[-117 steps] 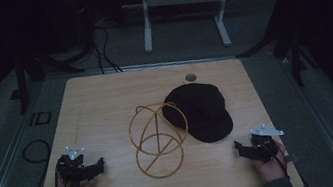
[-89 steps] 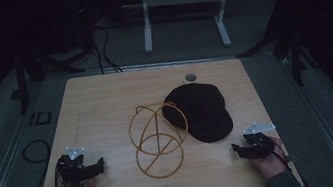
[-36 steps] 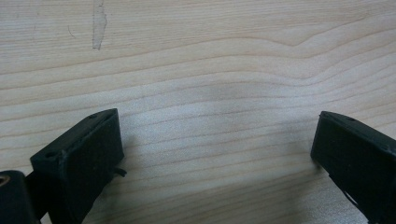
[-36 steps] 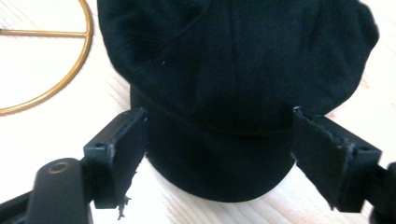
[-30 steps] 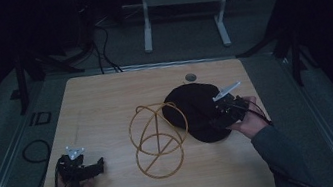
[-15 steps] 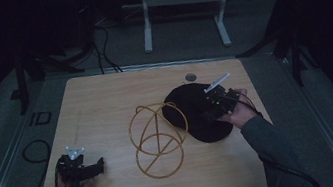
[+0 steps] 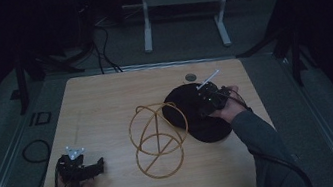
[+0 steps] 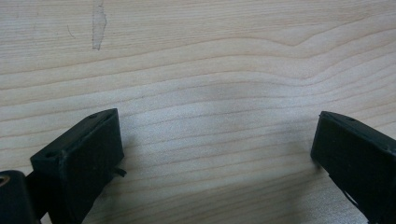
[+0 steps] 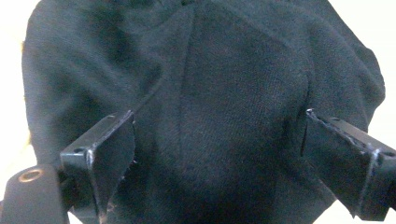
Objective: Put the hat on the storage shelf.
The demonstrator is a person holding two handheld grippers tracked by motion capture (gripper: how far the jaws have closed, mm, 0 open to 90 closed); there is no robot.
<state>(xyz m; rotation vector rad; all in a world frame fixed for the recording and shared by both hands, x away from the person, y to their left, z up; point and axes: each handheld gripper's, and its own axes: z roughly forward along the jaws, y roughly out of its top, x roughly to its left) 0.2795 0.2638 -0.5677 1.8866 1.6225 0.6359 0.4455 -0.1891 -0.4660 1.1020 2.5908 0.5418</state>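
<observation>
Two grippers are seen from above, well apart on a light wooden desk (image 7: 104, 98). The right gripper (image 7: 205, 103) is held over a black cap (image 7: 186, 105) that lies on the right half of the desk, just beside a wire frame of golden hoops (image 7: 158, 140) at the middle. The left gripper (image 7: 96, 168) is held low near the front left corner, far from both things. A small round grey fitting (image 7: 190, 77) is set into the desk just beyond the cap.

In the high view the right gripper's fingers are too small and dark against the cap to be read. The right gripper view supplies what is missing: the right gripper (image 9: 219, 158) is shown with its fingers (image 9: 107, 154) spread wide, having just been opened further, and the cap's dark woven cloth (image 9: 210, 84) is seen beyond and between them with its seams running across the crown. No cloth is seen pinched by the pads; whether the tips touch the fabric cannot be told. Pale desk surface is glimpsed at the corners of that view.

The left gripper view gives only bare wood grain, with the left gripper (image 8: 215, 154) shown with its fingers (image 8: 84, 154) set apart and nothing between them. A faint scuff mark (image 8: 99, 23) on the wood is visible there, a detail lost from above.

The hoops and the person's sleeve (image 7: 258, 139) are shown by the high view.
</observation>
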